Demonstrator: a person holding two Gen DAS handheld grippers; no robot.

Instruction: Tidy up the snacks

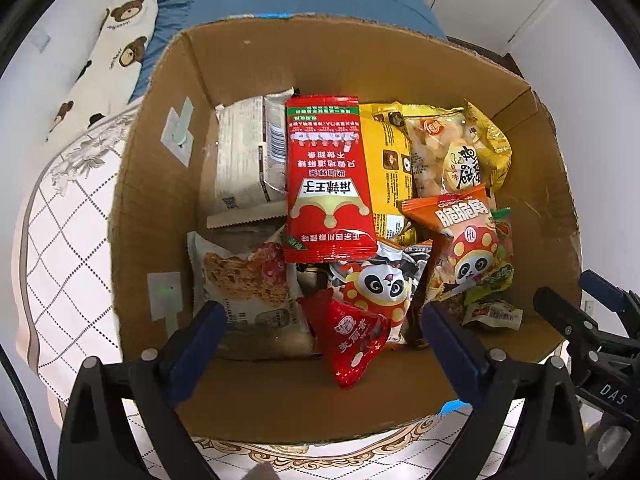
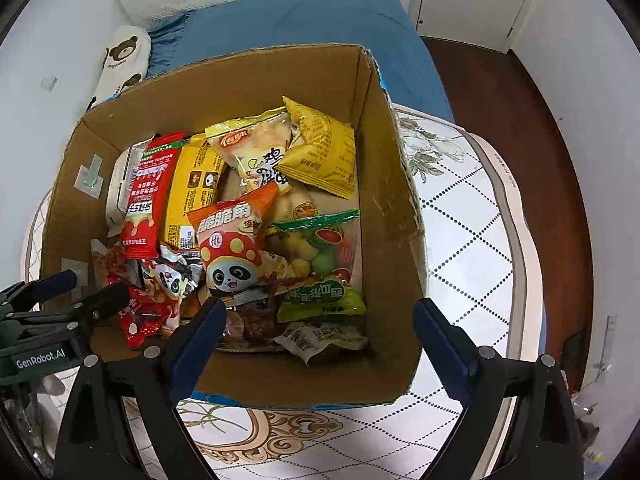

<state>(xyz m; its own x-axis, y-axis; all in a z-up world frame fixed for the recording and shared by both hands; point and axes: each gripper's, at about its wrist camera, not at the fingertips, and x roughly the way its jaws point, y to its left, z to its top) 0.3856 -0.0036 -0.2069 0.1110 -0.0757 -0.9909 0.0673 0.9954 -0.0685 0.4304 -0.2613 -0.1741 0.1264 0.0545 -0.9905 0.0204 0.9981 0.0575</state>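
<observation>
Open cardboard box (image 1: 248, 408) holding the snack packets, seen from above by both wrist cameras; it stands on a round table with a white quilted, diamond-patterned cover (image 2: 472, 248), its near wall toward the grippers. Against the far-left corner of the box lies a pale foil pack (image 1: 244, 156), partly covered by a long red sachet (image 1: 326, 180) that rests face up across the pile. To its right, a yellow packet (image 1: 390, 160) is largely overlapped by a clear bag of pale round snacks (image 1: 444, 152). An orange bag with a panda in a mushroom cap (image 2: 232, 240) leans over a green-labelled bag of coloured balls (image 2: 324, 264), whose lower print is hard to read. Near the left wall a bread-picture wrapper (image 1: 244, 280) is cut off by the left finger of the left gripper (image 1: 320, 336); a small red triangular packet (image 1: 352, 340) lies at the near wall between that gripper's fingers. Several crumpled wrappers beneath the pile cannot be identified. Both the left gripper and the right gripper (image 2: 320, 332) hover above the near edge of the box, jaws spread wide, holding nothing. Beyond the box: a blue bedspread (image 2: 312, 20) and a bear-print pillow (image 1: 120, 40).
</observation>
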